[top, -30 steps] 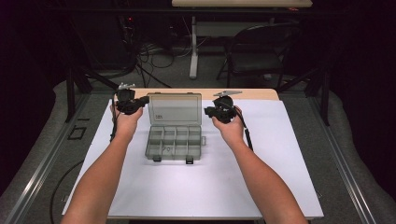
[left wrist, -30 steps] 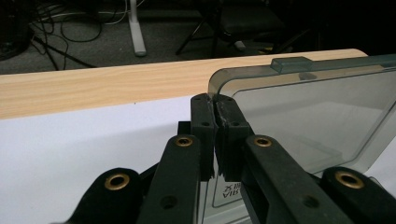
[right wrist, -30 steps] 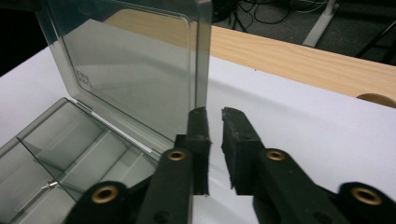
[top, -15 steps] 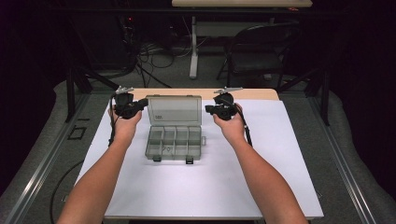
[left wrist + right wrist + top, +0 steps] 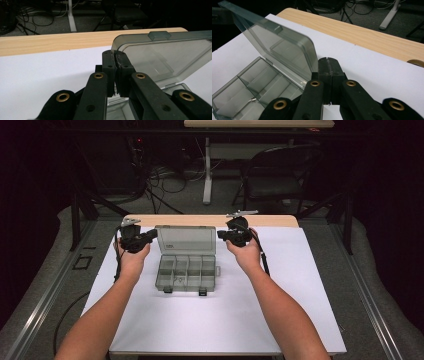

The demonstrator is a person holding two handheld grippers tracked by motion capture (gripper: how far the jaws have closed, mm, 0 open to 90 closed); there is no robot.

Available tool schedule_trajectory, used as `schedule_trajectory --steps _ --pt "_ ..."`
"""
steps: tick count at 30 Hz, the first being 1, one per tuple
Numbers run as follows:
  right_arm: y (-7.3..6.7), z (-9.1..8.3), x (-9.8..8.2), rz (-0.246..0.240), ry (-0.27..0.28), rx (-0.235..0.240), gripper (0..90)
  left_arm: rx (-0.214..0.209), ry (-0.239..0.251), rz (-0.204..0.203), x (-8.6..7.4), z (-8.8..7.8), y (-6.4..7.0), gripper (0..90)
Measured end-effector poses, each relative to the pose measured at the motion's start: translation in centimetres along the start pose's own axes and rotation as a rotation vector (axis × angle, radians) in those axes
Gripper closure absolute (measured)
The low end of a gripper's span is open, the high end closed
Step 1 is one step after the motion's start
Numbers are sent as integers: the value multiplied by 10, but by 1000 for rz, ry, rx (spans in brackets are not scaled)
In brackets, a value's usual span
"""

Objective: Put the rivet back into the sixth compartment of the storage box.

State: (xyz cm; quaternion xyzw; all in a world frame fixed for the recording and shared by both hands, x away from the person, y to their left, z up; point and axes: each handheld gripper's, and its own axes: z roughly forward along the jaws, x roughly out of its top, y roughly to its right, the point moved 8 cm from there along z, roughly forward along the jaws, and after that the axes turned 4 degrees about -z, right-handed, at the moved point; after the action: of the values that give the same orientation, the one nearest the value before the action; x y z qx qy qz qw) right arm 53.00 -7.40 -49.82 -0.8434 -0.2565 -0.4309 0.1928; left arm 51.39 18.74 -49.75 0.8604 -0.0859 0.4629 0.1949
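A clear grey compartment box (image 5: 186, 272) lies open in the middle of the white sheet, its lid (image 5: 186, 240) standing up at the back. My left gripper (image 5: 152, 234) hovers at the lid's left edge with its jaws shut and nothing between them; in the left gripper view its tips (image 5: 115, 53) sit right by the lid's (image 5: 162, 55) corner. My right gripper (image 5: 221, 236) is by the lid's right edge, also shut and empty. The right gripper view shows its tips (image 5: 328, 60) just beside the lid (image 5: 284, 50). A small metal part (image 5: 252, 100) lies in one compartment.
A white sheet (image 5: 210, 320) covers the table, with a bare wooden strip (image 5: 210, 220) along the far edge. Beyond the table stand a folding chair (image 5: 280, 180) and a white table leg (image 5: 206, 170), with cables on the floor.
My left gripper has drifted slightly left and toward the person. The right gripper and the box have stayed where they were.
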Motion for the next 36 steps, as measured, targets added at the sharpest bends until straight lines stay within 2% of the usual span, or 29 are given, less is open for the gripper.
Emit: schedule_trajectory --steps 21,27,36 --pt "-12 -2 -2 -1 -13 40 900 -12 -6 16 -19 -22 7 874" --pt "-18 -6 3 -5 8 60 900 -12 -1 24 -23 -25 8 874" --pt "-28 -3 -1 -18 -9 84 900 -9 -16 37 -28 -28 10 875"
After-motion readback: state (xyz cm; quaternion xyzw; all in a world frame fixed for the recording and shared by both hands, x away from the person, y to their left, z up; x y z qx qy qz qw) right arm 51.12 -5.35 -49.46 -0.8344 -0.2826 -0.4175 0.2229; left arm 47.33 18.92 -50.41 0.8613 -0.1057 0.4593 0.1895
